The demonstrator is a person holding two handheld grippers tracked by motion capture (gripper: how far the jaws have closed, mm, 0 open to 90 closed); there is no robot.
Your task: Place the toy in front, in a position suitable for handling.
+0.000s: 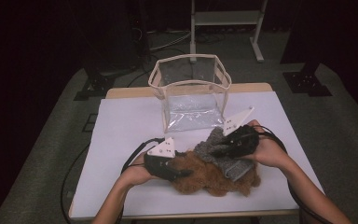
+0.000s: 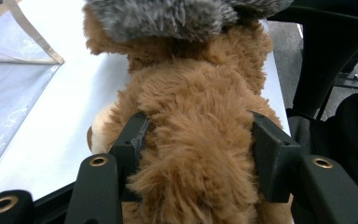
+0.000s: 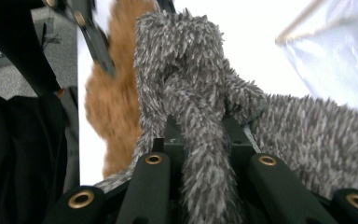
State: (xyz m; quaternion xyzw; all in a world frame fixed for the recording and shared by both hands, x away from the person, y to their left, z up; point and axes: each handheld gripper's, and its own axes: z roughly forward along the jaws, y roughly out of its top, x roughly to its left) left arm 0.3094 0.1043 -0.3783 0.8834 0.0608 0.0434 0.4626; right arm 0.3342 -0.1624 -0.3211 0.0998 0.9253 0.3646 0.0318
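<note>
Left claw (image 2: 193, 154) grasping fluffy brown plush toy (image 2: 191, 140), right claw (image 3: 200, 140) clenched on shaggy grey fabric scarf (image 3: 191, 93); scarf could slip if tugged.

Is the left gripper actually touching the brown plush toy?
Touching. In the left gripper view, the left gripper has both jaws pressed into the fur of the brown plush toy, one on each side.

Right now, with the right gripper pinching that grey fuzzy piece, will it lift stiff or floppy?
Probably floppy: the grey fuzzy piece bunches and folds where the right gripper pinches it. Likely light, being thin, shaggy fabric. It lies draped over the brown plush toy, so lifting may drag across it.
</note>
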